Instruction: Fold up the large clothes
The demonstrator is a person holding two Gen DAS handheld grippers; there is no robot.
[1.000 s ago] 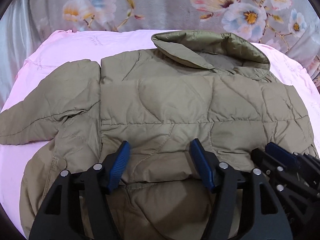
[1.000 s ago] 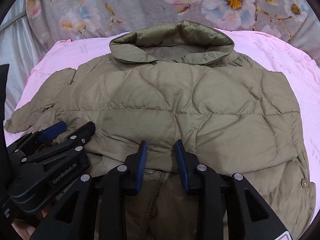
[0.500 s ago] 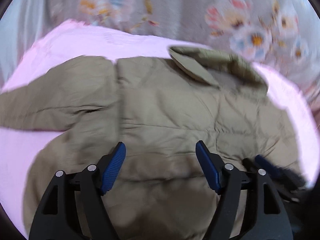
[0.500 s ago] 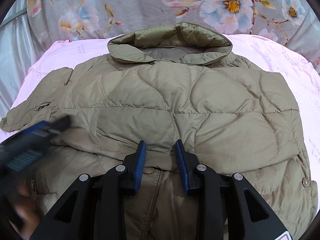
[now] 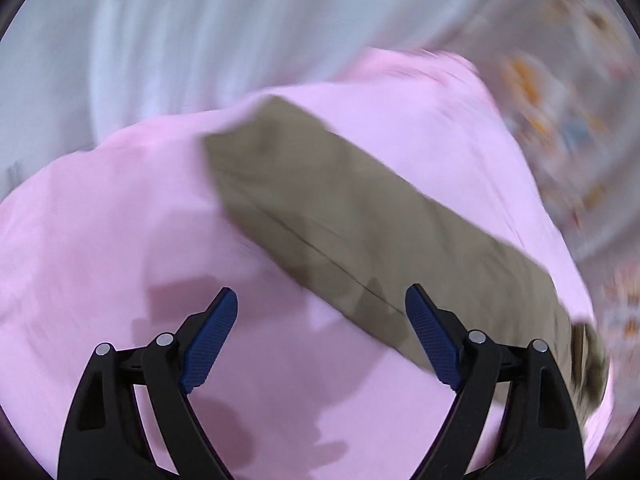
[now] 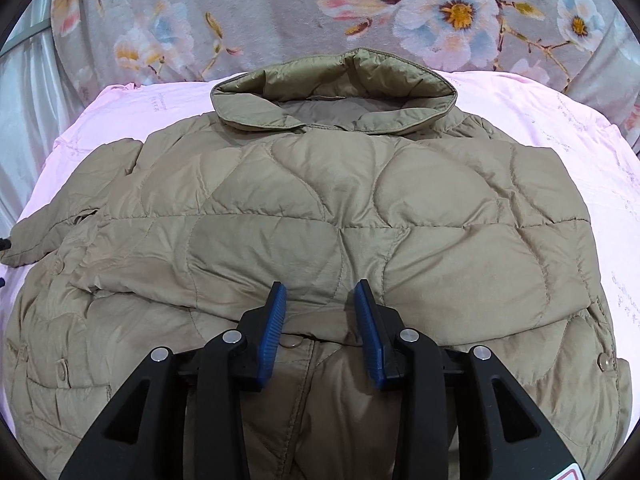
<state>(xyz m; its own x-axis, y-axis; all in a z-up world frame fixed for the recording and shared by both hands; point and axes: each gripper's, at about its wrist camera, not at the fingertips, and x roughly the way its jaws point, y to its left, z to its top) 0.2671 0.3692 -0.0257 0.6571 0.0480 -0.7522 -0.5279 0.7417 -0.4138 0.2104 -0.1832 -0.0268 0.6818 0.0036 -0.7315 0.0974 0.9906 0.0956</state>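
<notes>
An olive quilted jacket [image 6: 360, 216] lies flat on a pink sheet [image 6: 580, 148], collar at the far side, its lower part folded up over the body. My right gripper [image 6: 320, 320] is open, hovering over the folded edge at the jacket's near middle, holding nothing. The left wrist view is blurred by motion. It shows the jacket's left sleeve [image 5: 340, 216] stretched out over the pink sheet [image 5: 120, 240]. My left gripper [image 5: 320, 332] is wide open and empty, just short of the sleeve's near edge.
A grey floral blanket [image 6: 280, 12] lies beyond the pink sheet. A pale curtain [image 5: 160, 40] hangs at the left. Snap buttons [image 6: 600, 360] run along the jacket's right edge.
My left gripper has swung left, off the jacket body, and now faces the outstretched left sleeve. My right gripper has stayed in place, open.
</notes>
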